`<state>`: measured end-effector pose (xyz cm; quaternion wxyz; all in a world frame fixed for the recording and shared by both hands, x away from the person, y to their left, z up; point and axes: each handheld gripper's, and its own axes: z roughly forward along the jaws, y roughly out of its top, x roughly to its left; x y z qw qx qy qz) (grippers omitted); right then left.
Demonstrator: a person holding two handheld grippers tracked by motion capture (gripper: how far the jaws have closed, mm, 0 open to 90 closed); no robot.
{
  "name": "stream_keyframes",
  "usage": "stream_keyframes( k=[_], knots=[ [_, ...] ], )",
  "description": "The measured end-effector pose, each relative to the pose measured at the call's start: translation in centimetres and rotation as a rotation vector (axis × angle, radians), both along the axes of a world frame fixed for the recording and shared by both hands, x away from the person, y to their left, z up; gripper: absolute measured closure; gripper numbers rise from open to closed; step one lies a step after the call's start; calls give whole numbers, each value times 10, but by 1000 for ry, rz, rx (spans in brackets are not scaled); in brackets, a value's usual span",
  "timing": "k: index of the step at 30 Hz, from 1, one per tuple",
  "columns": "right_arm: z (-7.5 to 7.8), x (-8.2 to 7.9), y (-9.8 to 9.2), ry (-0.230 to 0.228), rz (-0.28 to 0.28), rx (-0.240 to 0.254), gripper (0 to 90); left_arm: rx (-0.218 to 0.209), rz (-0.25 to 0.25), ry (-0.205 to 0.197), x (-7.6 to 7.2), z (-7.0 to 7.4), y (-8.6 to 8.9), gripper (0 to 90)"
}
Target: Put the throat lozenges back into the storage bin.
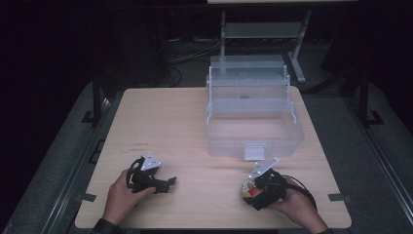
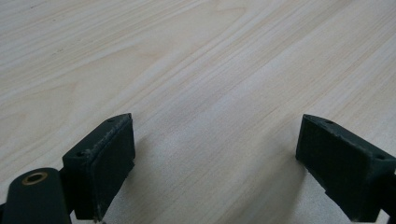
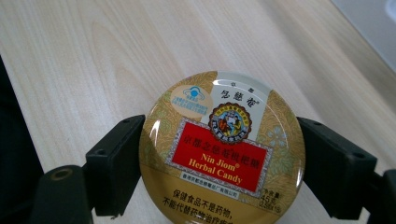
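Note:
A round gold candy tin [image 3: 222, 149] with a red label reading "Nin Jiom Herbal Candy" sits between the two black jaws of my right gripper [image 3: 219, 163], which press on its left and right sides. In the high view the tin [image 1: 248, 188] shows at the front right of the table, held by the right gripper [image 1: 253, 187]. My left gripper [image 1: 170, 183] rests at the front left of the table; in the left gripper view it [image 2: 215, 154] stands wide open over bare wood, nothing between its jaws.
A clear plastic tiered storage box [image 1: 253, 112] stands open at the back right of the wooden table [image 1: 165, 122], its latch facing the front. Dark floor and metal stand legs lie beyond the table's far edge.

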<state>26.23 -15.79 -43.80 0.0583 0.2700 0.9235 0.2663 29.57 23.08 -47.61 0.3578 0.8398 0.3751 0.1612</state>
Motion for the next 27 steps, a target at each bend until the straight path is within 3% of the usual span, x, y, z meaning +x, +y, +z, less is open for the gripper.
stream_keyframes(
  k=[27],
  knots=[
    [16, 4, -32, -19, -90, 8, 195, 0, 0, 0, 0, 0, 0, 110]
  ],
)
